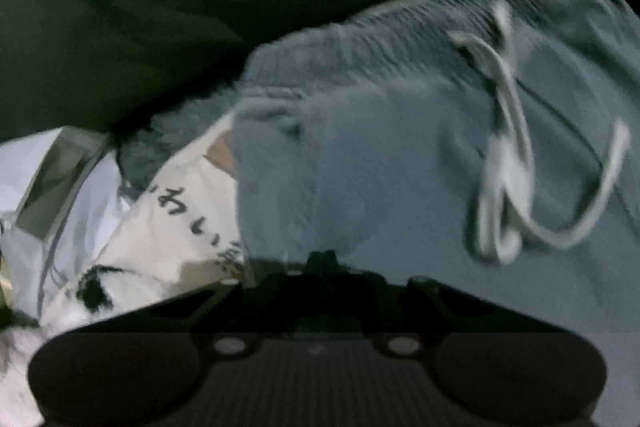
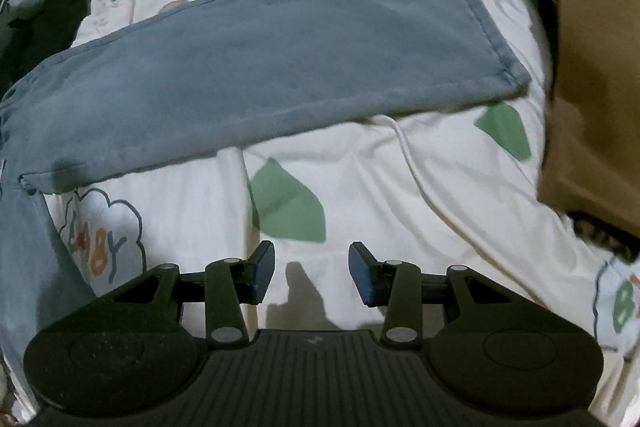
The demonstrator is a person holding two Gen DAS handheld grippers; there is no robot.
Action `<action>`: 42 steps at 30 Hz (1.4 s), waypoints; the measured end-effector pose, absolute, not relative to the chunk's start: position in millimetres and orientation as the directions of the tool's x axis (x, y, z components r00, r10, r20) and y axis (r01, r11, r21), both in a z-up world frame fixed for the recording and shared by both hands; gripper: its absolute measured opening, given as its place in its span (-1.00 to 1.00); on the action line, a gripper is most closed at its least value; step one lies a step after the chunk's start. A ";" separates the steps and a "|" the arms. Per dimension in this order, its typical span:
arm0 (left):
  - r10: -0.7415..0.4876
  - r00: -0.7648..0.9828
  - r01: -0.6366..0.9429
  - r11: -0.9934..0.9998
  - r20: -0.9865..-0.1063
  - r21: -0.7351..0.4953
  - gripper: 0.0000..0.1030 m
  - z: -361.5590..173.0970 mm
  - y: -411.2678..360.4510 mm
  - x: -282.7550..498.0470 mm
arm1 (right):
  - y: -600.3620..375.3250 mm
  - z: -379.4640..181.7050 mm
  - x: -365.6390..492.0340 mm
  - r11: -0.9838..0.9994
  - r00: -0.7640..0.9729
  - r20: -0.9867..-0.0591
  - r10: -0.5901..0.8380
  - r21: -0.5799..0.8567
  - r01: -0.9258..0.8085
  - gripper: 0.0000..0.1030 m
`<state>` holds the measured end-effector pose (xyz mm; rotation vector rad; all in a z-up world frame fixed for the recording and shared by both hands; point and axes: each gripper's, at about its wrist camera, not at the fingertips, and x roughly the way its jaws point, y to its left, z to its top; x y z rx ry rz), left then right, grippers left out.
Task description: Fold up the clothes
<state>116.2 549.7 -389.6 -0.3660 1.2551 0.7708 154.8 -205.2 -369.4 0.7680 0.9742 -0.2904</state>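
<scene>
White printed bedsheet, blue trousers beyond parted right claw

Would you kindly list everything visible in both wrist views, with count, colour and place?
trousers: one pair, grey-blue, leg laid flat across the bedsheet; waistband in the left view
drawstring: one, white, looped at the waistband
bedsheet: one, white with green leaves and lettering, beneath the trousers
dark garment: one, dark green, above the waistband
brown cloth: one, brown, right edge
printed fabric: one, cream with black characters, lower left
left tongs: black, closed on the trousers
right tongs: black with blue pads, open above the bedsheet
</scene>
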 end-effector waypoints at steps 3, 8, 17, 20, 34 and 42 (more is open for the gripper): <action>0.329 0.136 -0.684 0.714 -0.935 0.151 -0.95 -382.6 545.6 123.9 | -206.9 -372.3 169.1 0.727 0.535 -0.837 0.114 0.437 0.529 -0.06; 0.344 0.183 -0.663 0.735 -0.921 0.143 -0.88 -371.0 538.6 136.8 | -210.1 -364.7 201.5 0.781 0.571 -0.815 0.102 0.421 0.462 -0.06; 0.368 0.267 -0.623 0.771 -0.891 0.132 -0.86 -350.1 526.3 159.9 | -218.6 -356.8 262.9 0.821 0.626 -0.776 0.075 0.405 0.403 -0.04; 0.406 0.199 -0.631 0.750 -0.892 0.201 -0.89 -375.5 533.3 173.0 | -221.5 -363.0 281.2 0.828 0.625 -0.778 0.070 0.395 0.398 -0.04; 0.477 0.195 -0.713 0.668 -0.857 0.210 -0.95 -356.3 527.8 178.2 | -231.1 -395.3 294.2 0.827 0.537 -0.843 0.001 0.303 0.474 -0.03; 0.332 0.445 -0.560 0.828 -0.832 0.031 -0.87 -319.3 483.6 226.7 | -229.9 -387.0 299.0 0.832 0.509 -0.861 0.007 0.287 0.475 -0.03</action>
